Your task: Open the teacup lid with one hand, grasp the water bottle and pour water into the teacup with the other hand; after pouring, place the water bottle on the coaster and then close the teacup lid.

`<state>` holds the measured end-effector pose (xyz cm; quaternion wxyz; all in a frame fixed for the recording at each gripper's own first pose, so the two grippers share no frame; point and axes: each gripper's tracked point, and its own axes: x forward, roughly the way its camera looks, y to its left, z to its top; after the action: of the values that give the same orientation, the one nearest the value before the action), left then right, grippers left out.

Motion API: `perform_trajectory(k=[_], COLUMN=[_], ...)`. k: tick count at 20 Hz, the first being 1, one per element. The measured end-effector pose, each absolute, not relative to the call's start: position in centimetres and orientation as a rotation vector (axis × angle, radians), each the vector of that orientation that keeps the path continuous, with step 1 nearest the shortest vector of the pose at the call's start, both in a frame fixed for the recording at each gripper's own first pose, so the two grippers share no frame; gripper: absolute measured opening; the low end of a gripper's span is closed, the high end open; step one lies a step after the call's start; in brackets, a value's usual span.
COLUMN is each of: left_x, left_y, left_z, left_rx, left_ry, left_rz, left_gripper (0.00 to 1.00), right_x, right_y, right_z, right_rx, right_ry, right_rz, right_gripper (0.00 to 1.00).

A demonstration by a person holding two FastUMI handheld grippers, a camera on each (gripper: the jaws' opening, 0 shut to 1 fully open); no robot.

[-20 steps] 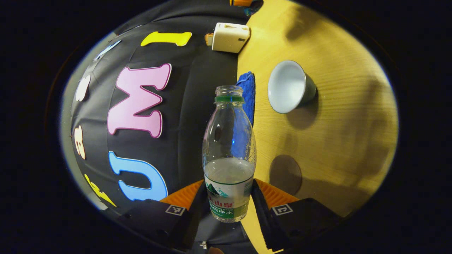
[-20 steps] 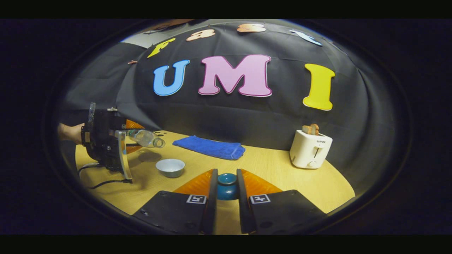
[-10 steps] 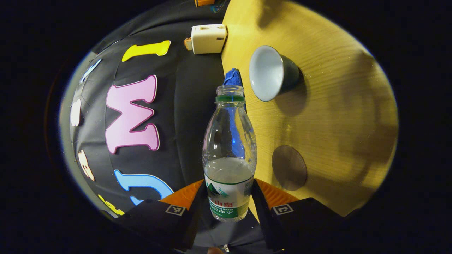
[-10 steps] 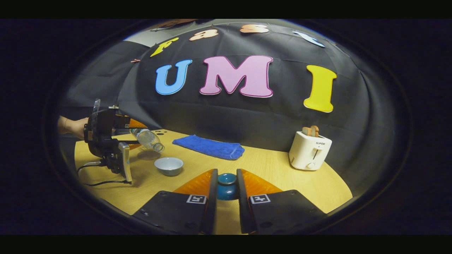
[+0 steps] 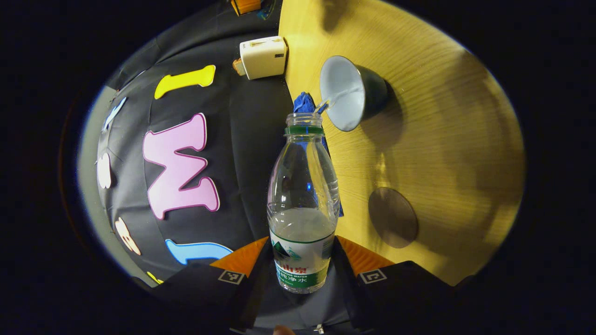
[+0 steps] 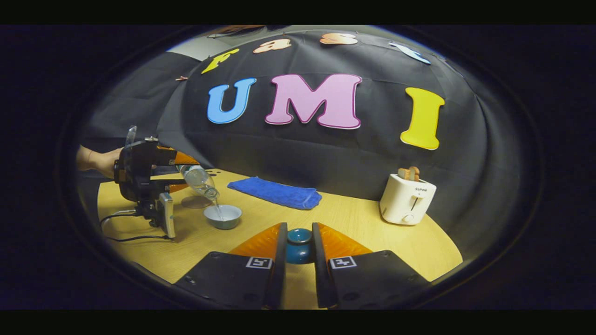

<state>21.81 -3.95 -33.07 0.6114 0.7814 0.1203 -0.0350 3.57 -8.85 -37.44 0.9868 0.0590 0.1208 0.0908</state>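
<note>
Water bottle (image 5: 302,209) tilted within left claw (image 5: 300,260), mouth above teacup (image 5: 347,93).

The bottle (image 5: 302,204) is clamped between the fingers of the left gripper (image 5: 301,272) and tilted toward the cup (image 5: 350,93); a thin stream is seen running from its mouth into the cup. The coaster (image 5: 392,217) lies bare on the table (image 5: 447,139).

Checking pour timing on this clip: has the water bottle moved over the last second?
Yes. In the right gripper view the water bottle has tipped mouth-down and closed in over the teacup, which stays put near the blue towel; water now streams in.
</note>
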Motion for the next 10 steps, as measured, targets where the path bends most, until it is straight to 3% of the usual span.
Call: perform_trajectory(k=[2,3,4,6,9,10], left_x=[21.93,21.95,21.98,22.05,22.14,22.18], left_y=[-4.01,-3.95,-3.92,-4.07,-4.43,-4.61], left_z=[-32.77,-32.7,-32.74,-32.66,-32.24,-32.21], left_rx=[1.828,1.835,1.841,1.858,1.907,1.926], left_ry=[0.267,0.263,0.259,0.25,0.21,0.197], left_rz=[-0.081,-0.082,-0.085,-0.087,-0.071,-0.067], left_gripper=[0.75,0.74,0.74,0.74,0.74,0.75], right_x=[3.5,3.45,3.32,3.16,3.06,3.09], right_y=[-8.99,-9.06,-9.16,-9.28,-9.47,-9.4], right_z=[-37.37,-37.36,-37.31,-37.41,-37.26,-37.13], right_rx=[0.124,0.125,0.126,0.127,0.123,0.124], right_ry=[0.239,0.236,0.235,0.234,0.23,0.226], right_rz=[0.177,0.173,0.17,0.163,0.152,0.153], right_gripper=[0.34,0.3,0.34,0.34,0.25,0.3])
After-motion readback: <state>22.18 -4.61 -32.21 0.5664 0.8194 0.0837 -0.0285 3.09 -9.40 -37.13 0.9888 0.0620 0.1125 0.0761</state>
